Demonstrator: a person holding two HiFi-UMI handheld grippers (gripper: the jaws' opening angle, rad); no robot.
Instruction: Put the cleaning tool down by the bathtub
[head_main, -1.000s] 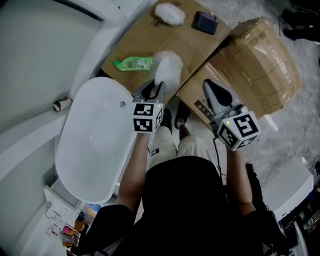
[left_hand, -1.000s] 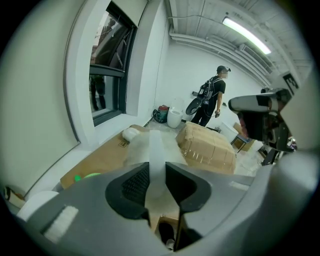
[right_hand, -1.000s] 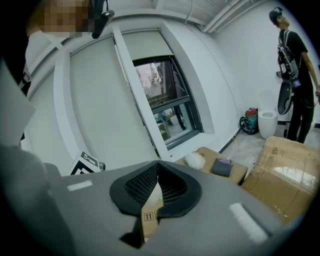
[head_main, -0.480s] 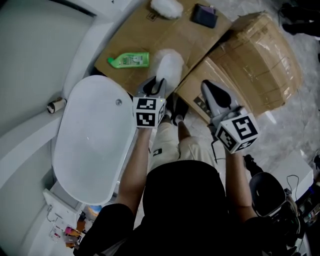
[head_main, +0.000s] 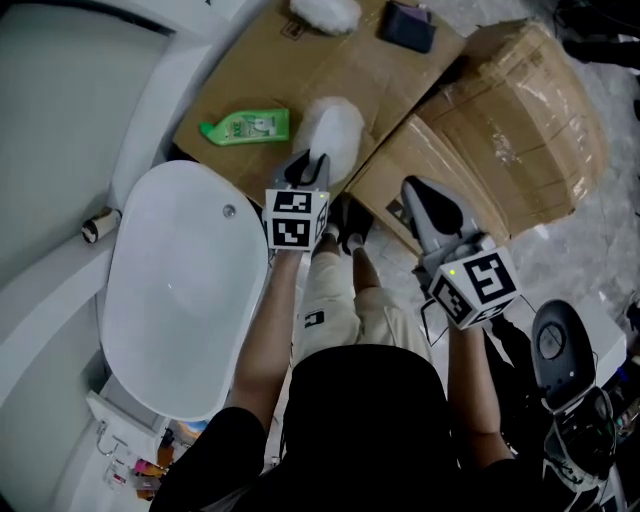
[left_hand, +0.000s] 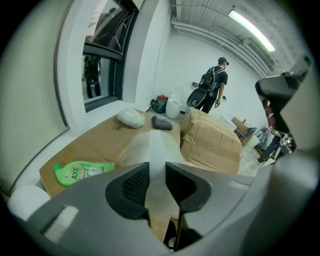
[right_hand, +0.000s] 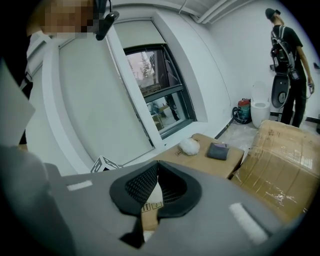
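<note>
Cleaning tool (head_main: 335, 128), white and fluffy, is being clenched by its flat handle in the left gripper (head_main: 309, 160), over cardboard (head_main: 262, 70) just beside the bathtub (head_main: 256, 250). Right gripper (head_main: 413, 187) is being carried closed, empty. Advised: the fluffy head should be lowered onto the cardboard before the jaws are parted.

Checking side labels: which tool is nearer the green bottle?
Left. In the head view the left tool, shut on the duster, sits just right of the bottle. The right tool is much farther right.
</note>
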